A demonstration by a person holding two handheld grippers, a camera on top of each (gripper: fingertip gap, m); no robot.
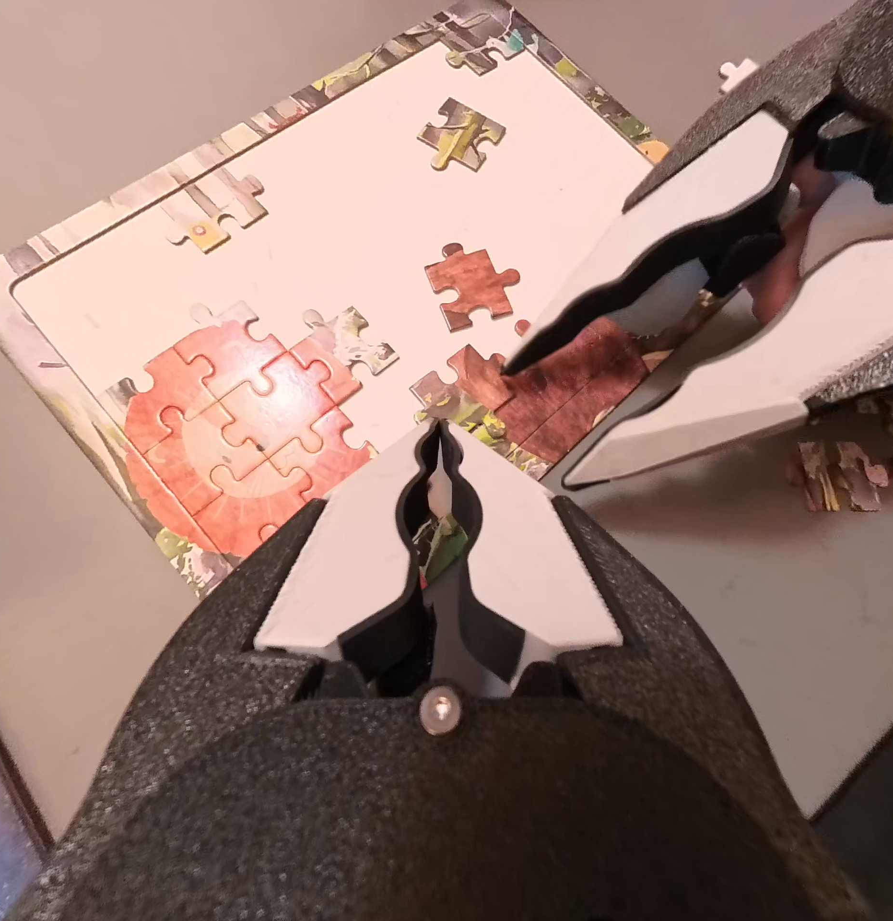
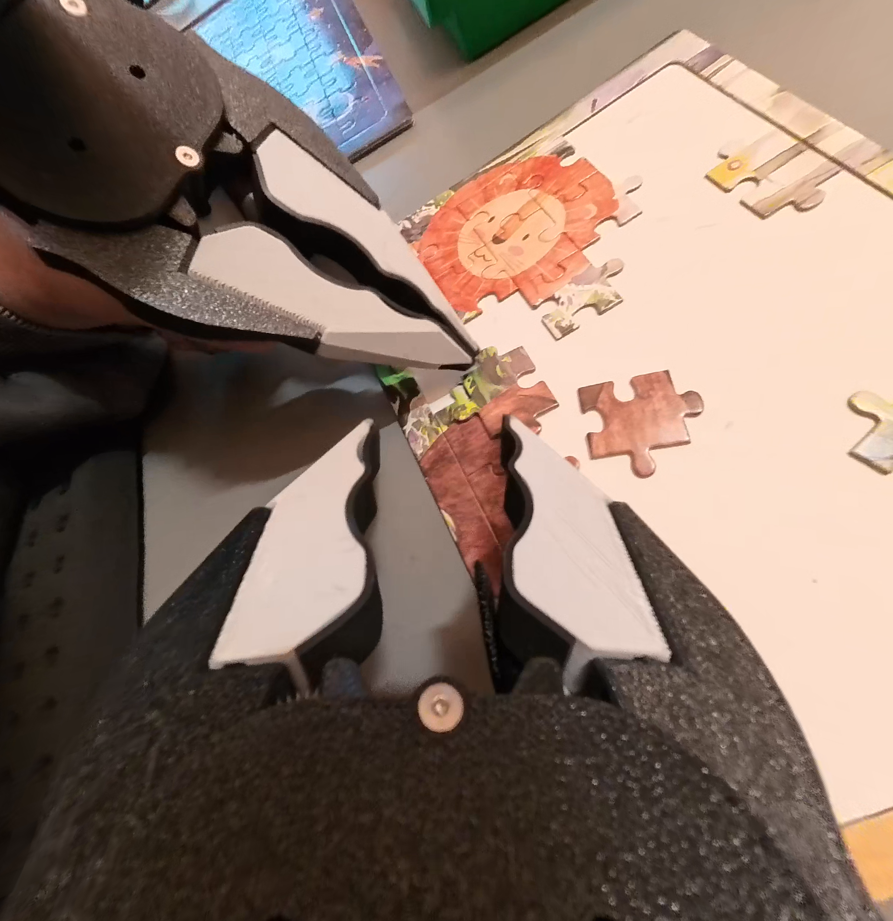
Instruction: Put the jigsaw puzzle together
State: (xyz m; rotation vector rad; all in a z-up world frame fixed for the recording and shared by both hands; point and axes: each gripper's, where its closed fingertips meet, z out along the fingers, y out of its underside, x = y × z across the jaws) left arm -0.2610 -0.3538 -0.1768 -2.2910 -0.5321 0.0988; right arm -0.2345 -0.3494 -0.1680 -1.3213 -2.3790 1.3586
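bare white tray floor (image 1: 345, 209) open ahead of the left gripper (image 1: 440, 423), loose brown piece (image 1: 472, 289) and right gripper (image 1: 534, 423) crowding its right

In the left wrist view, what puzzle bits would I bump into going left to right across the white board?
Round orange-red lion-mane cluster of joined pieces → loose grey-green leafy piece joined at the mane's edge → loose brown single piece → open right gripper reaching over the brown joined pieces.

The right tongs (image 1: 534, 423) hide part of the brown joined pieces (image 1: 574, 398) and the puzzle tray's (image 1: 135, 209) corner.
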